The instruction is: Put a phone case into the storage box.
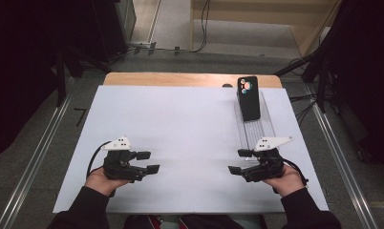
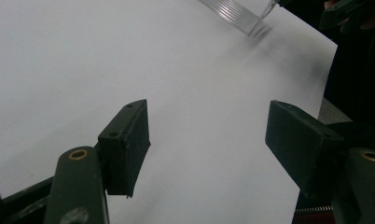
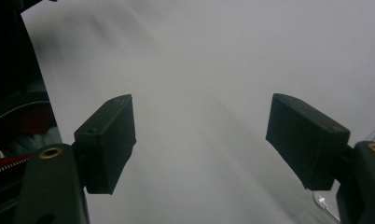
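- High view: a black phone (image 1: 249, 98) leans upright at the far end of a clear ribbed plastic stand (image 1: 255, 128), camera cluster facing up and toward the person. It sits on the right side of the bench (image 1: 180, 138), likely propped there so it can be gripped by its edges. The bench is a wooden top under a matte white sheet.
- High view: the left tongs (image 1: 148, 162) rest low at the near left, well apart from the phone; their jaws stand apart with nothing between. The right tongs (image 1: 237, 161) lie just beside the stand's near end, jaws apart and empty, pointing toward the middle of the bench, so probably a ready pose.
- Left gripper view: two blocky, dull black pads (image 2: 128, 144) with brass-coloured screw eyelets hang over smooth white sheet; the stand's (image 2: 237, 14) ridged transparent corner is at the top.
- Right gripper view: the same square pads (image 3: 108, 142), wide apart over blurred white; a clear plastic edge (image 3: 325, 203) glints at lower right.
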{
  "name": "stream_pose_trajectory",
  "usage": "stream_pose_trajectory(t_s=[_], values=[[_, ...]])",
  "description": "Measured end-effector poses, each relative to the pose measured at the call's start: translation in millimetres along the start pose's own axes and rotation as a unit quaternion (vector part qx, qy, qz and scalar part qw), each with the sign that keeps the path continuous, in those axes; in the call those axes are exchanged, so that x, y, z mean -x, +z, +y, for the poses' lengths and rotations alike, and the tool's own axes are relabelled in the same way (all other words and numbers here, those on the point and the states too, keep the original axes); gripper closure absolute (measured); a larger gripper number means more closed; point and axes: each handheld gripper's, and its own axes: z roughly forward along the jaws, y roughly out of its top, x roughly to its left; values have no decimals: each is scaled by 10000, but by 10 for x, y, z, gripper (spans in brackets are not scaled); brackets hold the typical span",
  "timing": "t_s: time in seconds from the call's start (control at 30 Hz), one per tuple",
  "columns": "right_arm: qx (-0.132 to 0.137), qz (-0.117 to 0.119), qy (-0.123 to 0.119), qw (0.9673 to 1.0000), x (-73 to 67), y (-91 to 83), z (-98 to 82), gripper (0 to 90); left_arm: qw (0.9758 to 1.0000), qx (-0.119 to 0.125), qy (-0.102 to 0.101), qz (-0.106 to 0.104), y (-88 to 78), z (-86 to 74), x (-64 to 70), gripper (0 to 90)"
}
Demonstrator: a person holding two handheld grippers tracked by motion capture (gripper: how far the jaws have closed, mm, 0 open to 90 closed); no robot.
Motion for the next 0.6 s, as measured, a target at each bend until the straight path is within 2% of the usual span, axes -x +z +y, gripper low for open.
stream_pose_trajectory(t_s=[0.27, 0.6], values=[[-81, -24, 36, 10000, 19, -22, -136, 219, 10000, 0, -32, -63, -17, -51, 4, 307], [-106, 16, 24, 9999, 25, -7, -154, 215, 10000, 13, -29, -64, -20, -55, -1, 307]])
